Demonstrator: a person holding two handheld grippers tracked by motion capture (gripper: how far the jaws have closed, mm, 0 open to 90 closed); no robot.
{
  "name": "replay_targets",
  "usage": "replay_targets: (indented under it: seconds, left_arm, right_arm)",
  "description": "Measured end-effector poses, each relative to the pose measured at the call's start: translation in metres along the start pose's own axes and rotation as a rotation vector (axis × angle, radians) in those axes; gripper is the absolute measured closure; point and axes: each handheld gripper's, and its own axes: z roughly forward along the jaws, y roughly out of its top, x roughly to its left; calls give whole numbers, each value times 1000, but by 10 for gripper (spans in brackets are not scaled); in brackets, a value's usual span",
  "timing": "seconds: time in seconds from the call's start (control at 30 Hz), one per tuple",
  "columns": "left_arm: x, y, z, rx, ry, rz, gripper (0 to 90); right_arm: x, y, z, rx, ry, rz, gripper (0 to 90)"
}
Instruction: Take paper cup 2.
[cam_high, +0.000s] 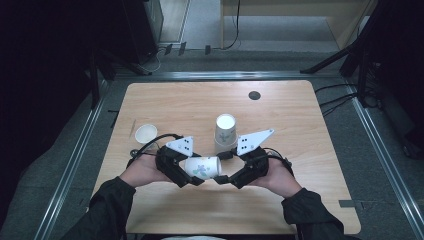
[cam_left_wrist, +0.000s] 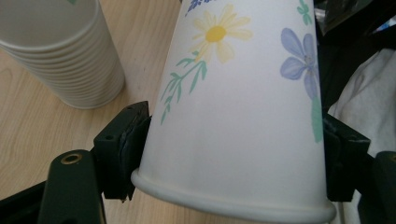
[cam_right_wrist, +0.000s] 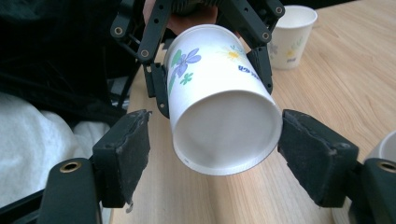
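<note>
White paper forms the flowered cup, which lies on its side above the wooden table, just in front of the stack of cups that stands upside down at the table's middle.

Left gripper: held low in the person's left hand, pointing inward toward the right gripper. Its pads are clamped on the cup wall near the rolled rim, one on each side, as the left gripper view shows; the cup's mouth faces that gripper's body and the closed base faces away.

Right gripper: held in the right hand, level with the left and pointing back at it, so both meet in front of the stack. Its jaws stand apart on either side of the cup's base. The pad on the right of the right gripper view is at the base edge, the other shows a clear gap; it grasps nothing.

Cup appearance: white, tapered, with a yellow daisy, a violet-blue flower and green stems printed on the wall. A short blue printed mark sits beside the daisy; it cannot be read.

Left of the stack a single cup stands upright, mouth open
</note>
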Motion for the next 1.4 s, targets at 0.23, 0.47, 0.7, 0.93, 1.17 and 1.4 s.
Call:
replay_targets:
  seconds: [0.23, 0.47, 0.7, 0.93, 1.17, 1.4]
  left_arm:
    - [-1, 5, 12, 85, -11, 16, 232]
    - [-2, 10, 21, 139, -36, 2, 234]
    - [-3, 13, 28, 186, -60, -4, 234]
    - [-6, 13, 31, 209, -71, 17, 233]
    - [-5, 12, 29, 173, -70, 34, 221]
    - [1, 10, 18, 84, -52, 7, 161]
  right_arm:
    - [0, -8, 5, 46, -25, 0, 263]
    - [1, -12, 15, 92, -21, -1, 271]
    - [3, -17, 24, 147, -4, -25, 288]
    - [5, -20, 31, 192, 12, -43, 326]
    - [6, -19, 29, 194, 7, -56, 336]
    - [3, -17, 17, 155, -17, -49, 335]
